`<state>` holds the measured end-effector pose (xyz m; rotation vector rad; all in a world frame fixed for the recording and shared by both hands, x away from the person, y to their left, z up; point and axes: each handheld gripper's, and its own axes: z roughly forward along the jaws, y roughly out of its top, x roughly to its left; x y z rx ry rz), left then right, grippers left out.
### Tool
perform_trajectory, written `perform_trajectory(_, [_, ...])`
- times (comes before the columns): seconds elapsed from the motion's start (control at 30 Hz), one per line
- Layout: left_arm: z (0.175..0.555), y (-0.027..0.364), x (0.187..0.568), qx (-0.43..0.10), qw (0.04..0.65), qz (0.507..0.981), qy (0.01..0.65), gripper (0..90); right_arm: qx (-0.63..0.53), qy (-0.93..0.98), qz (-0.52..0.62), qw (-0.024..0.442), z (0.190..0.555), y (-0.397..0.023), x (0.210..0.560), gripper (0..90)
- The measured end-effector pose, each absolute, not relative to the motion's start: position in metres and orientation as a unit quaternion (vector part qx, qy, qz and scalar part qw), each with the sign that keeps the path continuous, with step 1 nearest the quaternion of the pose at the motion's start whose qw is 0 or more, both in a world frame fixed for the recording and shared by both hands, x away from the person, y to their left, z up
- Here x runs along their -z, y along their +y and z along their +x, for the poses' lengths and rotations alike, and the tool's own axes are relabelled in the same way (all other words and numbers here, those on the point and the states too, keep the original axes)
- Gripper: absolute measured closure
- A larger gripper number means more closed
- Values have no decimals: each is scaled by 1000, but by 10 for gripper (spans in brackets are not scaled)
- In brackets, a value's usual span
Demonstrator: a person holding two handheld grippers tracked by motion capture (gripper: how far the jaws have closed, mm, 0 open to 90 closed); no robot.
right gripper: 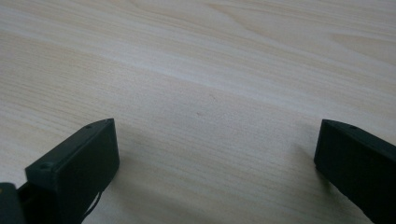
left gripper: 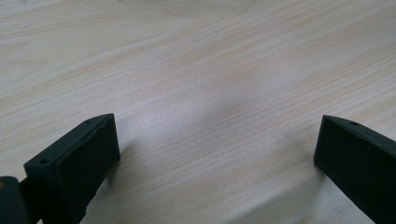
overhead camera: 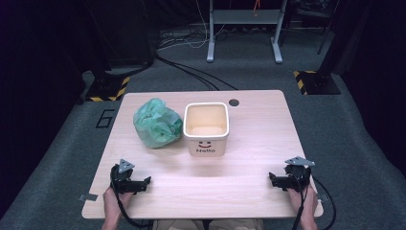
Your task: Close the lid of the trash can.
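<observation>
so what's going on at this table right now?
A person sits at the wooden table with a gripper in each hand. The left gripper and right gripper rest near the front edge, jaws wide open, holding nothing. Farther back, a crumpled green plastic bag lies against the left side of a white bin with a smiley and "Hello" on it. The bin looks empty. Nothing is being handled.

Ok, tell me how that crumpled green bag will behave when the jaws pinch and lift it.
The green bag looks like thin crumpled plastic, so it will probably sag and deform. It seems light, likely sliding if nudged. Its glossy folds may slip unless pinched firmly.
</observation>
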<state>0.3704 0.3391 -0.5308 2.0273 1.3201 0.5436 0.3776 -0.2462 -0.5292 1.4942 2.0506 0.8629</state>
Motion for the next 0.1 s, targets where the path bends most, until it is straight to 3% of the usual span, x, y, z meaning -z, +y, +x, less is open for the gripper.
perform_trajectory(0.1, [371, 339, 531, -208, 327, 773, 503, 0, -313, 744, 543, 229, 381, -245, 529, 0])
